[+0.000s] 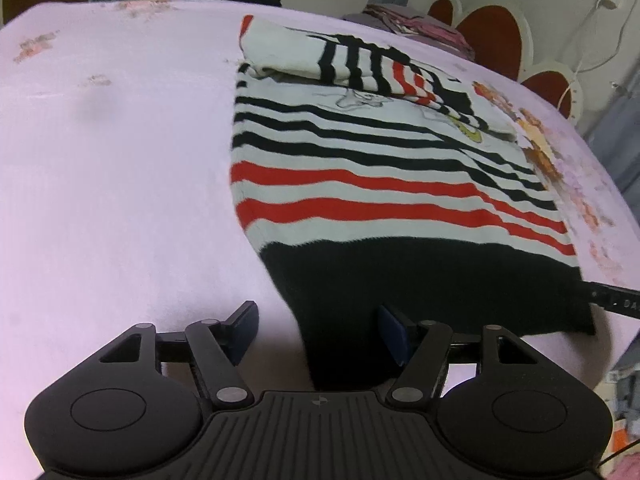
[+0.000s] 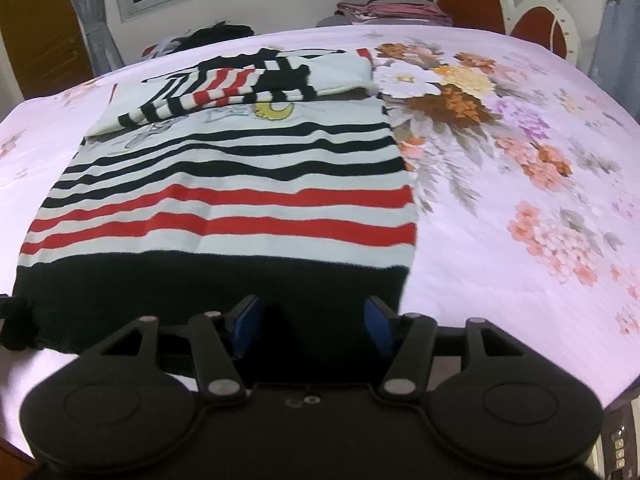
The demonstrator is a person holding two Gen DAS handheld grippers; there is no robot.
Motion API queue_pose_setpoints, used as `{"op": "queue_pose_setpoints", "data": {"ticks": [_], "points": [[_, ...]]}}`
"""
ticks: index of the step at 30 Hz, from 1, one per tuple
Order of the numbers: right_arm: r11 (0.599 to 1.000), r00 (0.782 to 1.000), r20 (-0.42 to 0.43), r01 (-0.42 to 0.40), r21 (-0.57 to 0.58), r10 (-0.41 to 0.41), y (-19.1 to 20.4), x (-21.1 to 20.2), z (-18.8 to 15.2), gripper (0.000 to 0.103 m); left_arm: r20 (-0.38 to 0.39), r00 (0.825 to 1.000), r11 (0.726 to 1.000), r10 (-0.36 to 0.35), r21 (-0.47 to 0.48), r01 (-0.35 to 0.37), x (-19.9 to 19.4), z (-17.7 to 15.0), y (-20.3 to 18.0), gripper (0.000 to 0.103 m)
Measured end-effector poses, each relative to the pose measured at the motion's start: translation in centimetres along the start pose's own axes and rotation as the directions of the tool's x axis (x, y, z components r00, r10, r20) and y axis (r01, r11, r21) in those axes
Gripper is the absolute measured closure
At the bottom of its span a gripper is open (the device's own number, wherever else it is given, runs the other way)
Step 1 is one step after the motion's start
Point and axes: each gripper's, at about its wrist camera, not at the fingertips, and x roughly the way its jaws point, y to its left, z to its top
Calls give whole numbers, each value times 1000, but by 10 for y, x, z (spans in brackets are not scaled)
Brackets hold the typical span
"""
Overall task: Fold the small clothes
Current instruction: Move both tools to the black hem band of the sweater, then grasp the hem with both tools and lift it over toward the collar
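Note:
A small striped sweater (image 1: 380, 168) lies flat on the bed, white with black and red stripes and a wide black hem; it also shows in the right wrist view (image 2: 240, 200). Its sleeves are folded across the chest at the far end. My left gripper (image 1: 318, 332) is open, its jaws on either side of the hem's near left corner. My right gripper (image 2: 312, 326) is open over the hem's near right part. Neither holds cloth.
The bed has a pale pink sheet (image 1: 100, 160) with a floral print (image 2: 460, 96) right of the sweater. A stack of folded clothes (image 2: 392, 10) sits at the far side by the red and white headboard (image 2: 480, 0). A dark garment pile (image 2: 216, 34) lies far left.

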Motion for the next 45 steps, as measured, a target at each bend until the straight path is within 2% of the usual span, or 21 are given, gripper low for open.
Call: {"op": "queue_pose_setpoints", "data": {"ticks": [6, 10, 15, 18, 22, 23, 25, 26, 30, 37, 45], "points": [[998, 1000, -3, 31, 57, -31, -17, -5, -9, 42, -27, 999, 999, -37, 2, 37, 6, 1, -4, 38], [994, 1000, -21, 25, 104, -23, -25, -1, -13, 42, -29, 997, 997, -72, -12, 72, 9, 2, -5, 38], [994, 998, -60, 3, 110, 4, -22, 12, -14, 44, -6, 997, 997, -72, 6, 72, 11, 0, -7, 39], [994, 998, -65, -9, 108, 17, -21, 15, -11, 52, -11, 999, 998, -51, 41, 51, 11, 2, -9, 53], [993, 996, -73, -35, 112, 44, -22, 15, -8, 70, -31, 998, 998, -62, 4, 62, 12, 10, 3, 80], [993, 996, -75, -44, 110, 52, -22, 15, -7, 73, -36, 997, 997, -72, -18, 71, 12, 10, 7, 84], [992, 994, -79, -67, 109, 76, -21, 15, -5, 88, -43, 995, 995, -92, -50, 90, 12, 11, 11, 91], [991, 993, -82, -78, 111, 88, -20, 15, -4, 91, -42, 994, 994, -101, -50, 99, 12, 11, 11, 93], [989, 992, -59, -106, 100, 112, -17, 7, 6, 92, -13, 990, 989, -138, -49, 137, 3, 19, 8, 93], [983, 987, 35, -158, 92, 155, -18, -10, 39, 92, 102, 980, 982, -172, -55, 179, -16, 60, 4, 94], [977, 972, 157, -193, 88, 177, -23, -4, 98, 92, 214, 964, 982, -158, -69, 177, -9, 115, 1, 94]]}}
